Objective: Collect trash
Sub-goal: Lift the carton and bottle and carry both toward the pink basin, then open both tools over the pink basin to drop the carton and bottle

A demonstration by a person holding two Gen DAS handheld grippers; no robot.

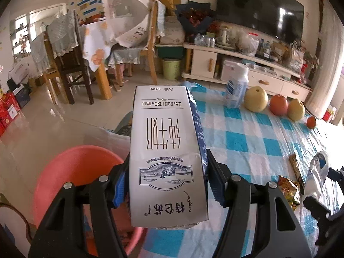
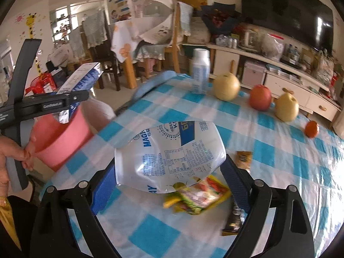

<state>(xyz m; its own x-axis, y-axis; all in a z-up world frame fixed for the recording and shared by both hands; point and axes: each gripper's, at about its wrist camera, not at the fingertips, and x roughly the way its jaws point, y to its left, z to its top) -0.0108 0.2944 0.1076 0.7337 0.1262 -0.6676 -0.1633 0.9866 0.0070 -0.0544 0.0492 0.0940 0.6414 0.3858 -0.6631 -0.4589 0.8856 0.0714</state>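
The left gripper [image 1: 165,185] has its jaws about half open and pressed against both sides of a white milk carton [image 1: 168,150], which stands up along the fingers. The right gripper [image 2: 169,185] is clamped on a crumpled clear plastic pouch [image 2: 169,154], its blue pads [image 2: 103,191] against the pouch's edges.

The step in hand looks like carrying both pieces to the pink bucket [image 1: 71,172], which sits off the table's edge at about 8 o'clock in the left wrist view and 9 o'clock in the right. To do it well, bring each item fully over the rim before letting go, carton first since it is nearer, and keep the two tools from crossing. The light pouch may cling to a pad, so open wide and let it drop clear.

More trash is left on the table [image 2: 279,150]: a yellow snack wrapper [image 2: 197,195] under the pouch and a small brown wrapper [image 2: 243,157] at 3 o'clock.

The table wears a blue-and-white checked cloth under glossy plastic. At 1 o'clock stand a white bottle [image 2: 201,73], two pears [image 2: 226,87], an apple [image 2: 260,96] and a small orange [image 2: 311,129]. Beyond are chairs, a television cabinet and a pale tiled floor.
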